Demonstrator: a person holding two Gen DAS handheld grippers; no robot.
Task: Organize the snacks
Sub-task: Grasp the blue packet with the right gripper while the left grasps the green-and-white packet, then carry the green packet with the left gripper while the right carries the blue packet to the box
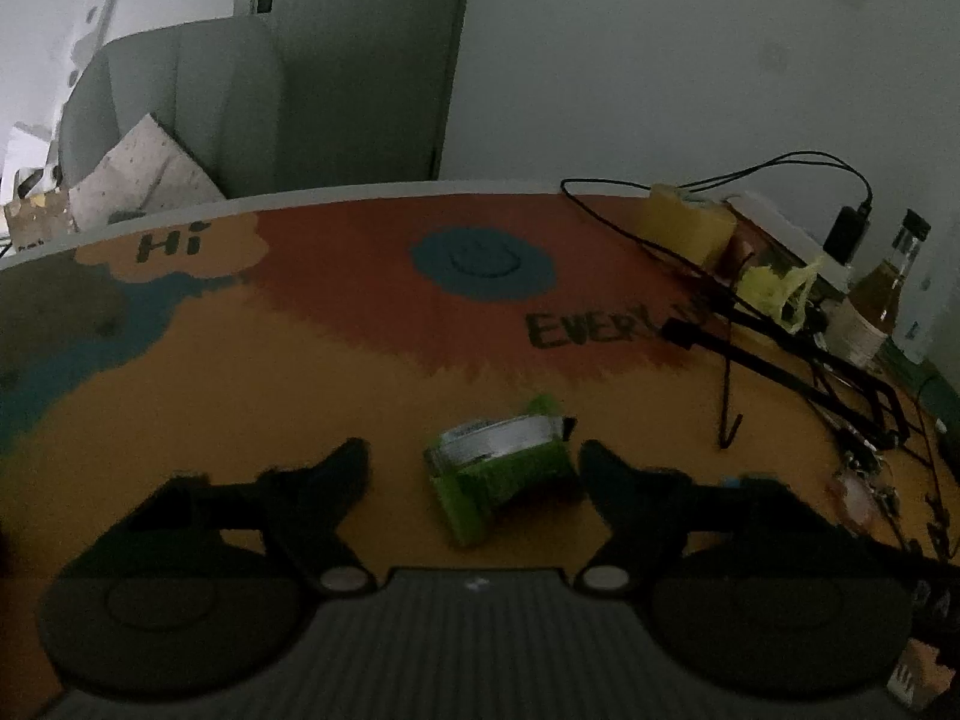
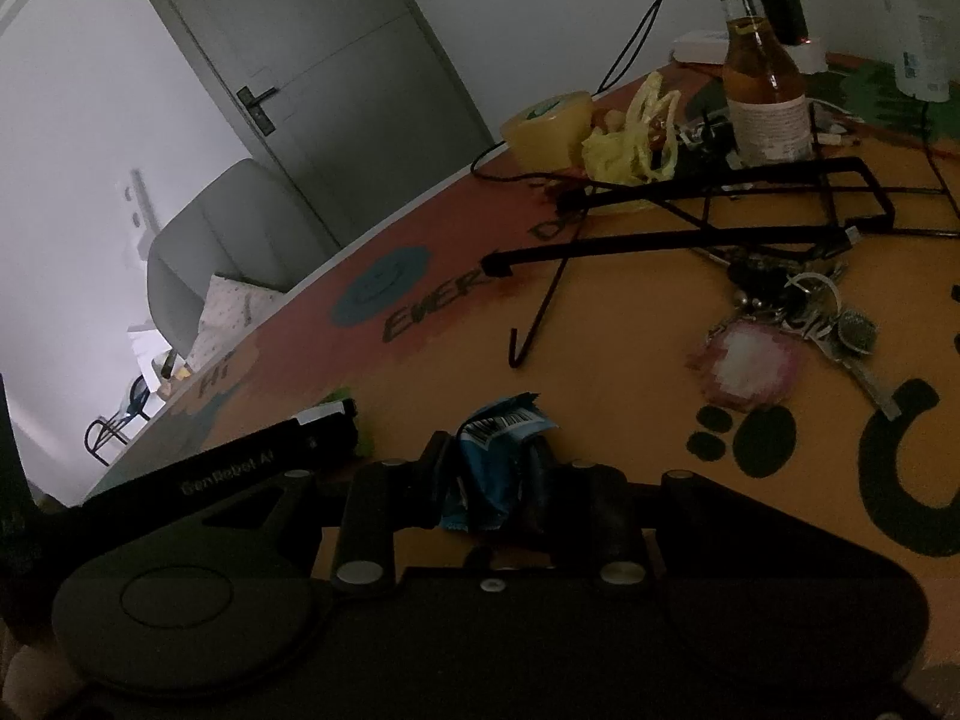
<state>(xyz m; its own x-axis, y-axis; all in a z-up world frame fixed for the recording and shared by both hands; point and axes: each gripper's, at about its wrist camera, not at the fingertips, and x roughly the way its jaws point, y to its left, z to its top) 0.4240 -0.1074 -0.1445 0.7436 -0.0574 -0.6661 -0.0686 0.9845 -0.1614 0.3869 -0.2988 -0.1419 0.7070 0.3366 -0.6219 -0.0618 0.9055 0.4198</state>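
Right hand-held gripper (image 2: 489,474): its fingers are clamped on a crumpled blue snack packet (image 2: 495,456), which sits pinched upright between the pads, just above the orange counter (image 2: 630,372).
Left hand-held gripper (image 1: 474,468): its fingers stand apart on either side of a green snack packet (image 1: 501,468); the right fingertip is very close to the packet's edge, the left one clearly off it. No grip is made yet.
Green snack packet: lies on the counter, slightly tilted, with a silvery end facing up; it is near the front, in the middle of the left wrist view.
Black wire rack (image 2: 720,210): lies farther back on the right, apparently holding no snacks; it may be where the snacks belong, though that is only a guess.
Keys (image 2: 798,312): on the counter just in front of the rack, with a pink tag.
Far clutter: a yellow bag (image 2: 630,138), a yellow roll (image 2: 546,126) and a glass bottle (image 2: 762,78) stand beyond the rack.
Progress: early, by my judgement. One packet is in hand, one is about to be gripped, and neither has been put away.
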